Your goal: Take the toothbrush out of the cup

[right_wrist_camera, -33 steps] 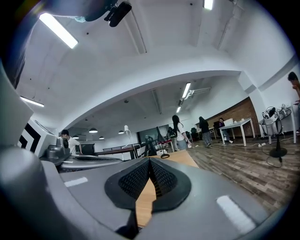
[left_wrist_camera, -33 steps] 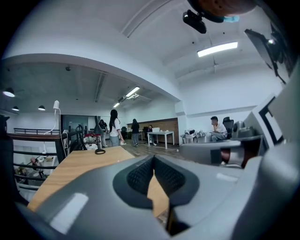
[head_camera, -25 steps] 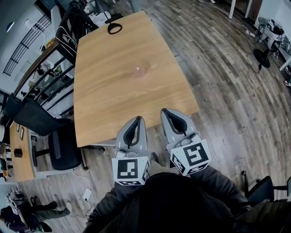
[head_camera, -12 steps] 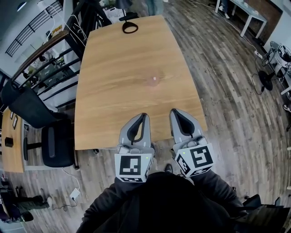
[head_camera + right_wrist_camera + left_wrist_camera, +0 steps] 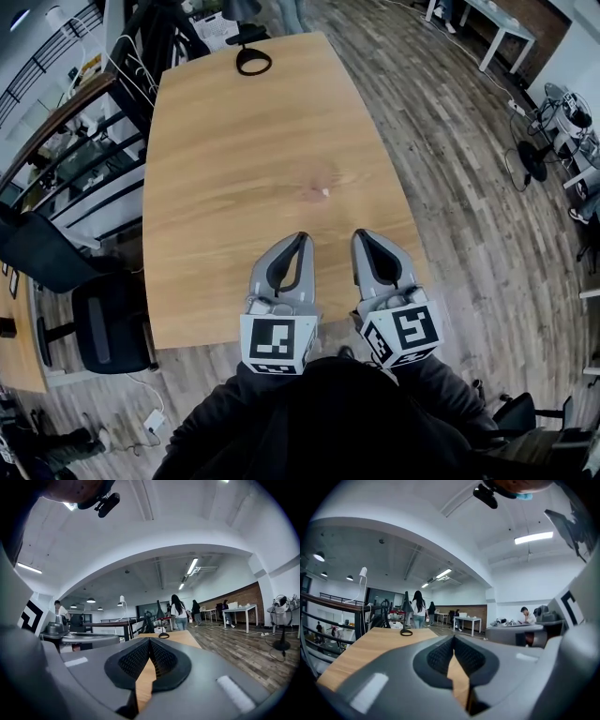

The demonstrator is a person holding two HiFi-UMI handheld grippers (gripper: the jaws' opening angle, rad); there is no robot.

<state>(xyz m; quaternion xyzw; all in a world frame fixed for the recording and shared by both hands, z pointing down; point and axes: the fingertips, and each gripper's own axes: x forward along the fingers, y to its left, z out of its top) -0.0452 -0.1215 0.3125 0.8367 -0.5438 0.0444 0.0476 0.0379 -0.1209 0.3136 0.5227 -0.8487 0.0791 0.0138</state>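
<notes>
The small pinkish cup stands near the middle of the pale wooden table; the toothbrush is too small to make out. Nearer the person, apart from the cup, the grey left gripper and grey right gripper lie side by side, each with jaws pressed together on nothing. A black ring-shaped base sits at the table's far end

Left gripper, right gripper: jaws together.
</notes>
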